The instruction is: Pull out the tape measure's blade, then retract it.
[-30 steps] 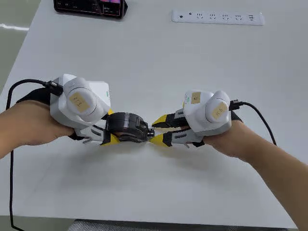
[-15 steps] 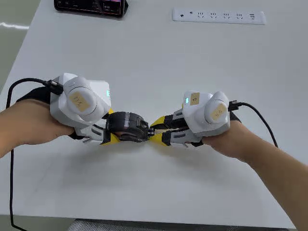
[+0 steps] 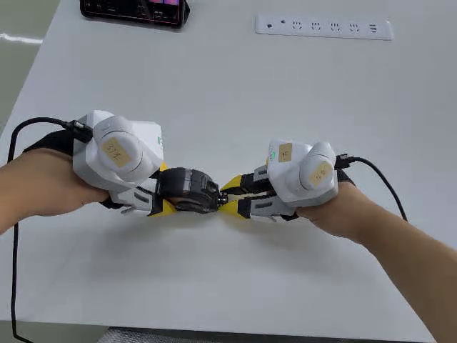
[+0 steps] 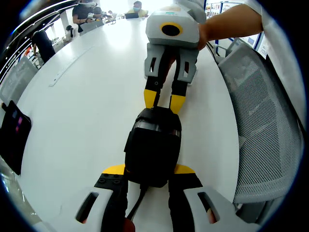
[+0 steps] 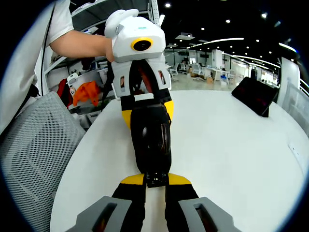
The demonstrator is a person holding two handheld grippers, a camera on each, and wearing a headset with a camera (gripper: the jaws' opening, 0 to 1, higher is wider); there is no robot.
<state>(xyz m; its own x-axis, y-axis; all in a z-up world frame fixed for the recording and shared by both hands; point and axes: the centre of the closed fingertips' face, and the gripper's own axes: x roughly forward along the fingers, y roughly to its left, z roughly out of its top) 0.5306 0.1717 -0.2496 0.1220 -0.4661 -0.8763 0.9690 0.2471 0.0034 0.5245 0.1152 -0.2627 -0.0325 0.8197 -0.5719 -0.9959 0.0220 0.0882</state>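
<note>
A black tape measure lies on the white table, its case held between the yellow-tipped jaws of my left gripper, which is shut on it. In the left gripper view the case sits inside that gripper, and the right gripper meets its far end. My right gripper faces it from the right. In the right gripper view its jaws stand closed against the small blade hook at the front of the case. No blade length shows outside the case.
A white power strip lies at the back right of the table and a dark device at the back left. Cables trail from both grippers. A grey mesh chair stands beside the table edge.
The right gripper has moved slightly left toward the tape measure and its jaws have narrowed onto the blade hook. The left gripper and the case have stayed put.
</note>
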